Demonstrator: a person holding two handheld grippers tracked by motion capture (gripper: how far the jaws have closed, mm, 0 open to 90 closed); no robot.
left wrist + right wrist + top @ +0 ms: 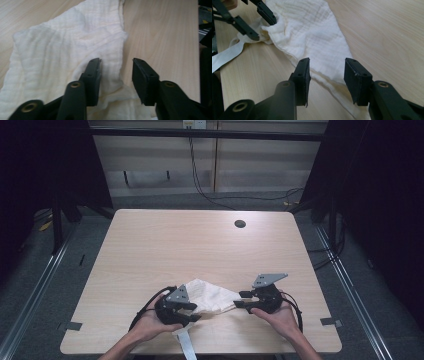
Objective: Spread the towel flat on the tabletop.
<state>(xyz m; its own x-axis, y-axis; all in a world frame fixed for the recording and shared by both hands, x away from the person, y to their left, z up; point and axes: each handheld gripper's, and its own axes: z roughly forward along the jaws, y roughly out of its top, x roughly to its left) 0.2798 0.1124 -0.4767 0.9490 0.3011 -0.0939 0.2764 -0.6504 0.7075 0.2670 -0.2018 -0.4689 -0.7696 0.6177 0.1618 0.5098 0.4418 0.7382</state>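
A crumpled white cloth (210,296) lies on the wooden table (200,245) near its front edge, between my two grippers. My left gripper (195,312) stands open at the cloth's left end. In the left gripper view (116,67) its jaws are apart, with the cloth's (62,50) edge lying loose between them. My right gripper (240,299) is open at the cloth's right corner. In the right gripper view (327,68) the cloth's (312,30) pointed corner runs between the spread jaws, unpinched. The left gripper (264,28) also appears there, at the cloth's far end.
A white strap (186,345) hangs off the table's front edge below the left gripper, and it also lies flat in the right gripper view (224,56). A round cable hole (240,224) sits at the table's back right. Cables trail on the floor behind.
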